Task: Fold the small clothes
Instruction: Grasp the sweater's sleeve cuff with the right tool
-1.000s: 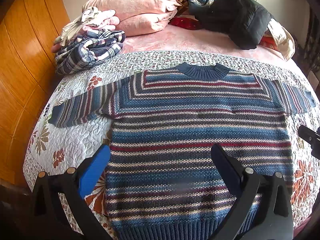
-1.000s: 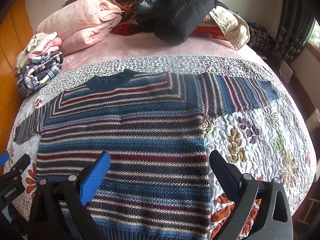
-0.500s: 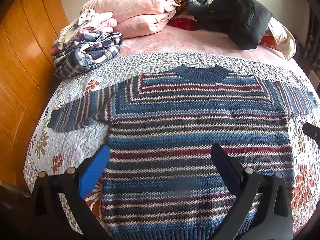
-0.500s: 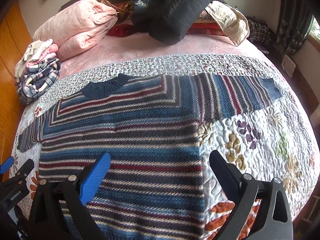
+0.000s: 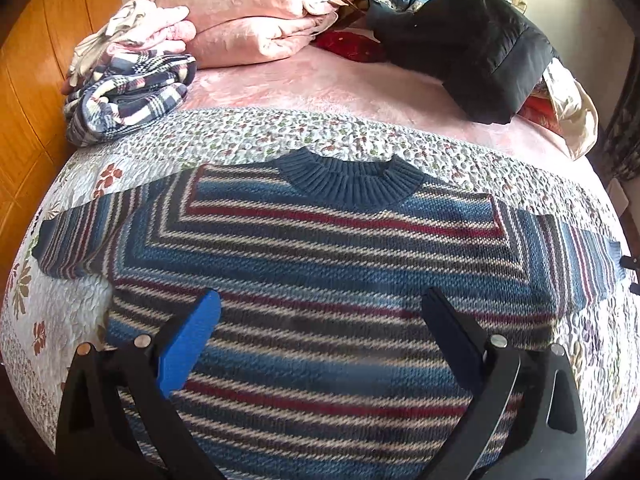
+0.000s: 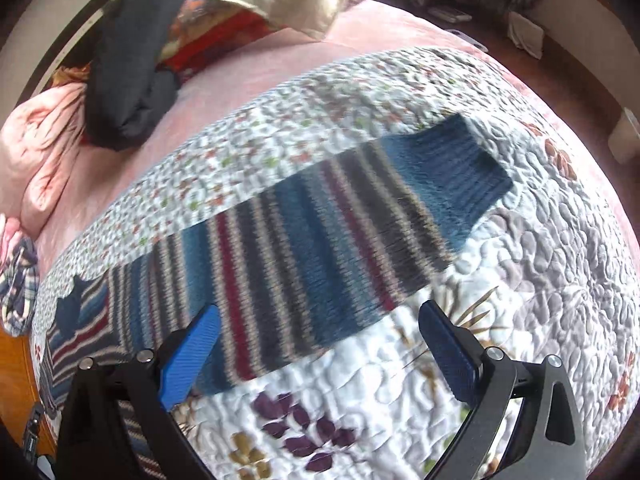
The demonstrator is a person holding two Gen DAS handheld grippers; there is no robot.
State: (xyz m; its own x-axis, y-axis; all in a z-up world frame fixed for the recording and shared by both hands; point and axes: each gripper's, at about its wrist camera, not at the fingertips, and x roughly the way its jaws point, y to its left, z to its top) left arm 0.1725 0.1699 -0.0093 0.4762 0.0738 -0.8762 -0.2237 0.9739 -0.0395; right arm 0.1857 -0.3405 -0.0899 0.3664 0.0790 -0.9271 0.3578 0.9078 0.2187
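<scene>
A blue, red and cream striped knit sweater [image 5: 320, 264] lies flat on the floral quilt [image 5: 72, 312], collar away from me and both sleeves spread out. My left gripper [image 5: 320, 304] hovers open above the sweater's chest, holding nothing. In the right wrist view the sweater's right sleeve [image 6: 320, 236] runs diagonally up to its dark blue cuff [image 6: 460, 168]. My right gripper [image 6: 320, 320] is open just above the lower edge of that sleeve, near its middle, with nothing between its fingers. This view is blurred.
Folded plaid and pink clothes [image 5: 128, 84] are piled at the far left by a pink blanket [image 5: 248, 12]. A black jacket [image 5: 476, 48] and other garments lie at the headboard. An orange wooden wall [image 5: 28, 80] borders the left; the bed's right edge [image 6: 600, 168] drops to the floor.
Both grippers moved forward over the bed. The right one swung right, from above the sweater's body to above its right sleeve. Both stayed open.
</scene>
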